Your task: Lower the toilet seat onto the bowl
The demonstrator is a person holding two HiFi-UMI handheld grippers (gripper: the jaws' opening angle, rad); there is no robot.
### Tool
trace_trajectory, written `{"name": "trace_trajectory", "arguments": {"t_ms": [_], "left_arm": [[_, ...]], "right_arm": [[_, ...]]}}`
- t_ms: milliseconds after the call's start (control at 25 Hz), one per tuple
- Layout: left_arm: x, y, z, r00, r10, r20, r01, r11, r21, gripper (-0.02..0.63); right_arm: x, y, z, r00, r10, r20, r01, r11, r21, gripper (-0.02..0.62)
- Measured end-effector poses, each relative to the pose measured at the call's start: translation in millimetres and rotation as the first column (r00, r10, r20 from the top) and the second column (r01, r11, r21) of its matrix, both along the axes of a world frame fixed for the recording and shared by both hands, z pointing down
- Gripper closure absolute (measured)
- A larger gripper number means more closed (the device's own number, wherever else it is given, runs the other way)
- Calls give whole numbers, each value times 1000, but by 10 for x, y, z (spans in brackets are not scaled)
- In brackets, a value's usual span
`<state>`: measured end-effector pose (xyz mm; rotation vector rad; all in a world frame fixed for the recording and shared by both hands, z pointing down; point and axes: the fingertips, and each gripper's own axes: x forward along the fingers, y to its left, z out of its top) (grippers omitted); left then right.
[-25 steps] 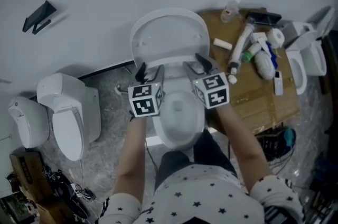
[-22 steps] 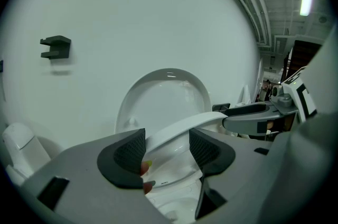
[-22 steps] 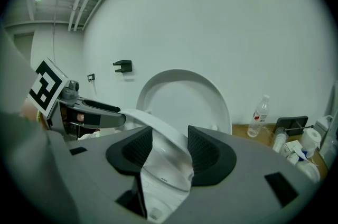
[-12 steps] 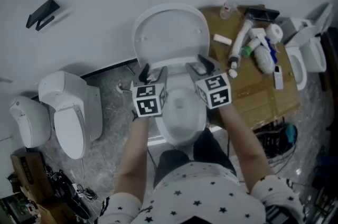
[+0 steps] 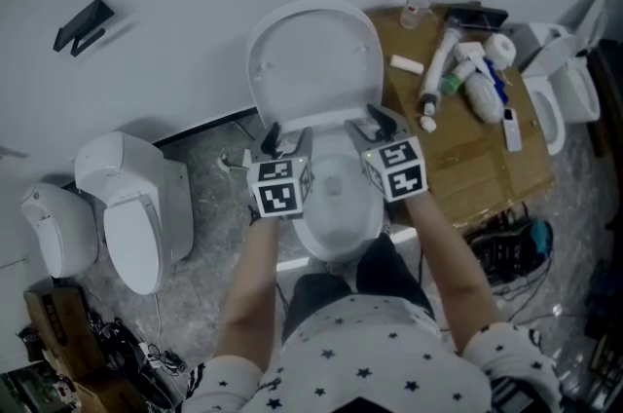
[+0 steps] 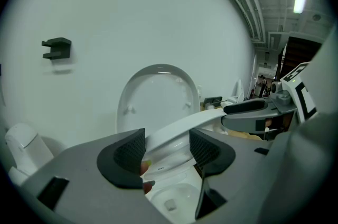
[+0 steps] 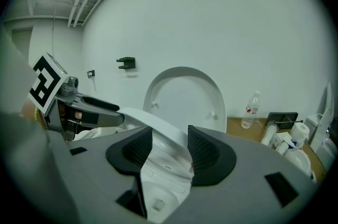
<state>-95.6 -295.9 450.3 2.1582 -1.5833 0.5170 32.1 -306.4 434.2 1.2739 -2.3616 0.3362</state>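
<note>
Both grippers have eased a little lower and nearer the person than a second ago, bringing the seat with them. Closest in, the person's bare forearms reach forward over the bowl (image 5: pixel 336 211). The left gripper (image 6: pixel 166 148) is clamped on the left side of the toilet seat (image 6: pixel 182 127), and the right gripper (image 7: pixel 170 148) is clamped on the opposite side, the white ring running across from one pair of jaws to the other. The seat hangs tilted above the bowl's rim, not yet down on it. Behind it the lid (image 5: pixel 311 60) stands upright against the white wall. To the right, a clear bottle (image 7: pixel 252 109) stands on a brown board (image 5: pixel 477 168). A black bracket (image 5: pixel 80 23) sits on the wall, far left.
</note>
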Motion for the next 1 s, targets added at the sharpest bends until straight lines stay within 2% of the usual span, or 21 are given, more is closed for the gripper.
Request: {"name": "trace_trajectory", "arguments": {"t_ms": [720, 1000], "left_arm": [[58, 498, 160, 998, 67, 21, -66, 997, -35, 354], [69, 691, 234, 996, 80, 36, -78, 995, -58, 353]], "right_arm": [[67, 521, 158, 999, 52, -15, -52, 998, -28, 396], [93, 707, 224, 999, 42, -20, -43, 998, -39, 394]]}}
